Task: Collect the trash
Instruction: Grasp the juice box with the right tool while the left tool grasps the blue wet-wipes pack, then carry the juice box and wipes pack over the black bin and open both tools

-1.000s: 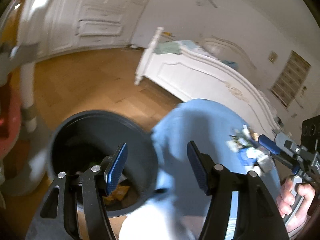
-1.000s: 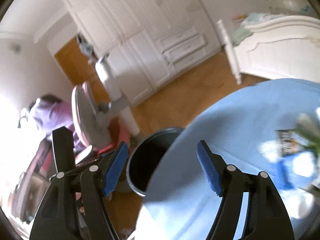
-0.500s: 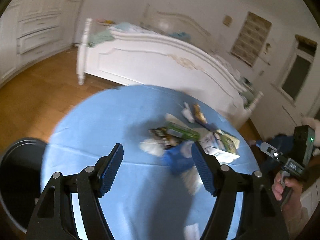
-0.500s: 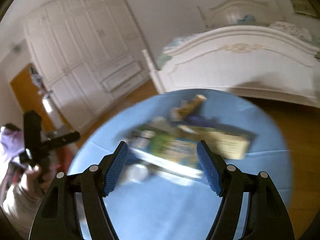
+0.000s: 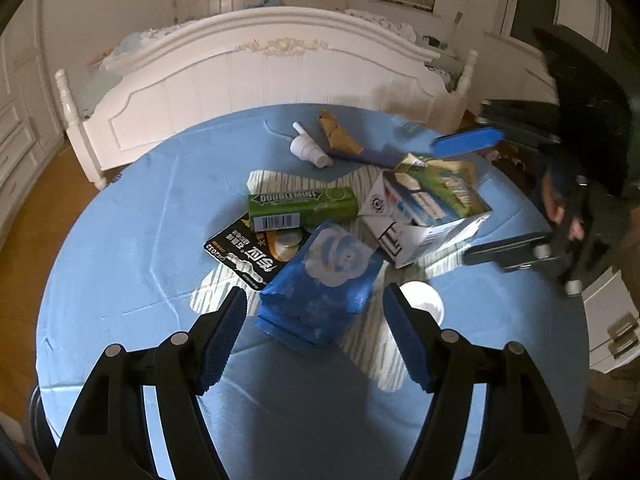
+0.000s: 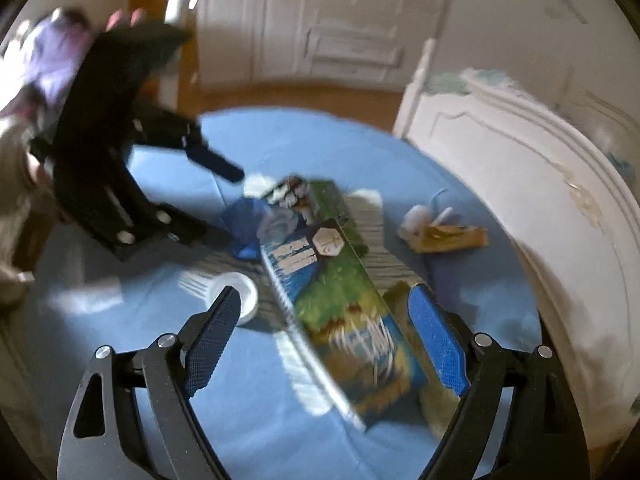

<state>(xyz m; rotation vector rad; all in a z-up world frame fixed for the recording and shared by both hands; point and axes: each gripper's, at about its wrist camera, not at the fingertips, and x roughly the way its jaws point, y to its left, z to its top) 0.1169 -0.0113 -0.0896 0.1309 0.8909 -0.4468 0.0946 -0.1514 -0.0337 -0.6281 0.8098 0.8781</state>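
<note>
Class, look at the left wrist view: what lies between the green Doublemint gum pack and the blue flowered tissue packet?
A round white blister bubble on the black battery card lies between the green gum pack and the blue packet.

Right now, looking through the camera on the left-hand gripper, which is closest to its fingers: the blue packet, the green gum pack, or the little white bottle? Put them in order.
1. Blue packet: just ahead of the open left gripper, between its fingers' line.
2. Green gum pack: behind the packet, mid-table.
3. White bottle: farthest, toward the bed.

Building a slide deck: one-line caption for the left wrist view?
Open left gripper above a blue packet amid litter on a blue round table.
</note>
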